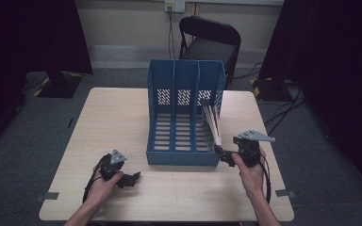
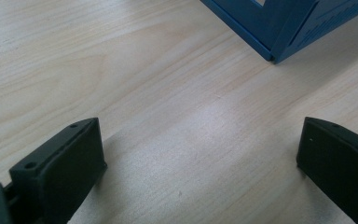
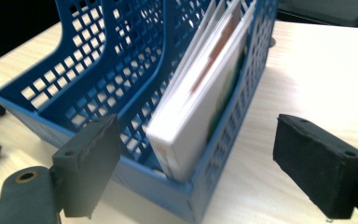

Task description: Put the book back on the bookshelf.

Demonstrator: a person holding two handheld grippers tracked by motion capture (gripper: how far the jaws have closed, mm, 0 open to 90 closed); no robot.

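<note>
Blue file rack [image 1: 184,117], on bench [image 1: 118,122]: books [image 3: 200,93] stand leaning in its rightmost compartment, seemingly already filed. Right gripper [image 1: 227,157] just beside that front corner, fingers wide, holding nothing. Left gripper [image 1: 133,179] rests apart, fingers wide. Two compartments unfilled.

The books' [image 3: 200,100] lower edges were hidden behind the blue file rack's [image 3: 135,179] front wall, their covers blurred; the rack's top was cut off by the frame.

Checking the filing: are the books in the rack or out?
In: the books stand leaning inside the blue rack's right-hand compartment.
</note>
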